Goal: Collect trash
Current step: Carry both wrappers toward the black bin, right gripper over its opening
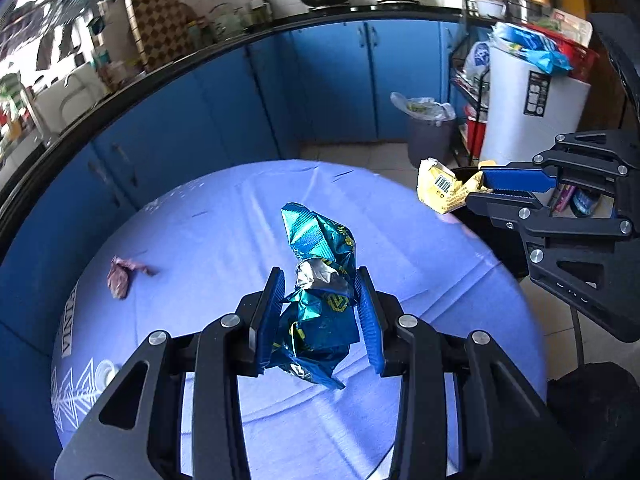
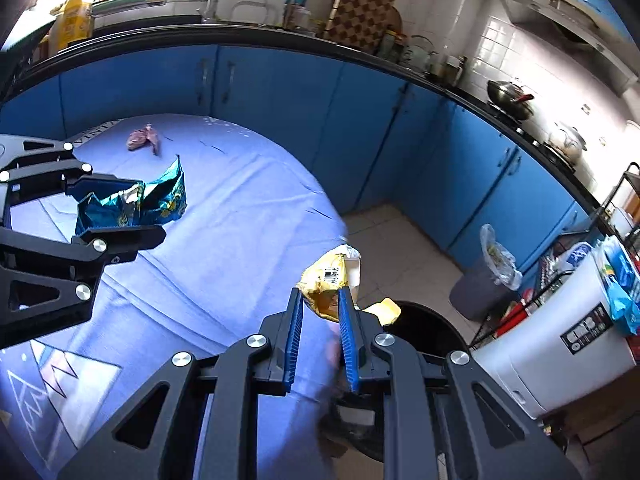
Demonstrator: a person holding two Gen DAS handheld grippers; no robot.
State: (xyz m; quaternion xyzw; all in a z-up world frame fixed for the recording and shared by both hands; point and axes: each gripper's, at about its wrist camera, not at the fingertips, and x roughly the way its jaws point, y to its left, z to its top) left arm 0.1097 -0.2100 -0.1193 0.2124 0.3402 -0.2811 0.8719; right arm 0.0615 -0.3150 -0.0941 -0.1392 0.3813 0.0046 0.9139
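Right gripper (image 2: pixel 320 300) jaws clamp crumpled yellow wrapper (image 2: pixel 326 280); round black bin (image 2: pixel 432 326) at 3 o'clock. Centre over it, then release. Left gripper (image 1: pixel 320 292) jaws clamp teal foil bag (image 1: pixel 318 280).

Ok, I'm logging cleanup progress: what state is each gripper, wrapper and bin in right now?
left gripper: shut on teal wrapper, held above the table.
right gripper: shut on yellow wrapper, near the black bin.
pink wrapper: crumpled, lying on the blue tablecloth.
black bin: open, beside the table.
grey bin: lined with a bag, open.
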